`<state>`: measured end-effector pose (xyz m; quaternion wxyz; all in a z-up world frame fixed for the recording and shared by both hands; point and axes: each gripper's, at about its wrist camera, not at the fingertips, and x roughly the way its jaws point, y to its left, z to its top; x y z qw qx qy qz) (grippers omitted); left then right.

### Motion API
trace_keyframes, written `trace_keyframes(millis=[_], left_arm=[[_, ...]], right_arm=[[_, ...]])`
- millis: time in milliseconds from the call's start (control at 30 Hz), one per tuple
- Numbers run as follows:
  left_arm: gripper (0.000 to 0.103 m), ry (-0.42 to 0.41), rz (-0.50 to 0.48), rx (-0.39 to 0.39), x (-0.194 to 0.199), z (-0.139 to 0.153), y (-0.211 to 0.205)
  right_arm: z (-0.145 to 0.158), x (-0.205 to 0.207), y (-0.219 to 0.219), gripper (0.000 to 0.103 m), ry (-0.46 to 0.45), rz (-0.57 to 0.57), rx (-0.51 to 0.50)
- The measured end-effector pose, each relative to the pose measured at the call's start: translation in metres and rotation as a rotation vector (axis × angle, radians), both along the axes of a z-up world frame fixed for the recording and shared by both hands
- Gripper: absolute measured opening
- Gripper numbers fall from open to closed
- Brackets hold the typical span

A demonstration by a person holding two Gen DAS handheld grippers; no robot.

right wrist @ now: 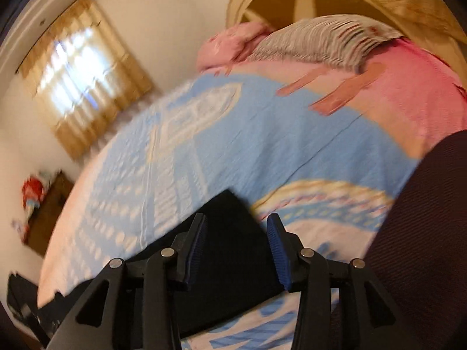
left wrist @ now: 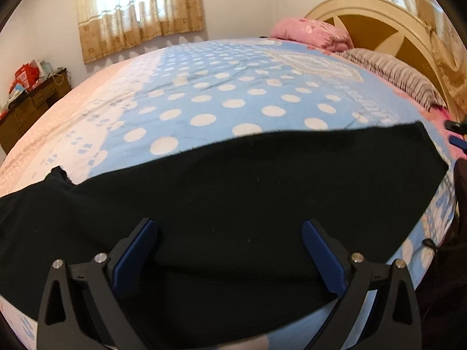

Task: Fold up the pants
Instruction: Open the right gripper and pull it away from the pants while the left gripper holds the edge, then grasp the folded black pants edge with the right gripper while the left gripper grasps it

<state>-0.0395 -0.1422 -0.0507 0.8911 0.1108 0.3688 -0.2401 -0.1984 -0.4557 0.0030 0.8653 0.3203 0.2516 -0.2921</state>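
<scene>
The black pants are lying flat across the lower half of the left wrist frame, spread on the blue polka-dot bedsheet. The left gripper is hovering over them at bottom centre, its blue-padded jaws gaping wide and holding nothing. In the blurred right wrist frame, the right gripper is likewise standing open at lower centre, above a corner of the dark cloth. A pink pillow is sitting at upper right.

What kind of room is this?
Most likely a bedroom in a home. A big bed with a polka-dot sheet fills the view, pillows lie by a curved headboard, and black pants lie on the bed.
</scene>
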Motion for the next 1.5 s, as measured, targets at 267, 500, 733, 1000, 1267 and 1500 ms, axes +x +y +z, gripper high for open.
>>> trace_keyframes(millis=[267, 500, 733, 1000, 1267, 1500], left_arm=[[0.102, -0.026, 0.040, -0.081, 0.001, 0.016, 0.006], [0.102, -0.025, 0.061, -0.077, 0.004, 0.018, 0.011], [0.102, -0.006, 0.068, -0.087, 0.005, 0.017, 0.016], [0.102, 0.021, 0.118, -0.143, 0.013, 0.020, 0.039], [0.102, 0.017, 0.187, -0.179, 0.024, 0.024, 0.066], [0.102, 0.015, 0.222, -0.188, 0.029, 0.024, 0.084]], right_arm=[[-0.030, 0.007, -0.018, 0.046, 0.150, 0.113, 0.069], [-0.050, 0.025, -0.010, 0.046, 0.248, 0.150, 0.080], [-0.057, 0.037, 0.005, 0.053, 0.357, 0.180, 0.038], [-0.053, 0.026, 0.005, 0.019, 0.298, 0.213, 0.066], [0.021, 0.029, 0.074, 0.017, 0.114, 0.380, -0.042], [0.035, 0.078, 0.177, 0.017, 0.042, 0.655, -0.068]])
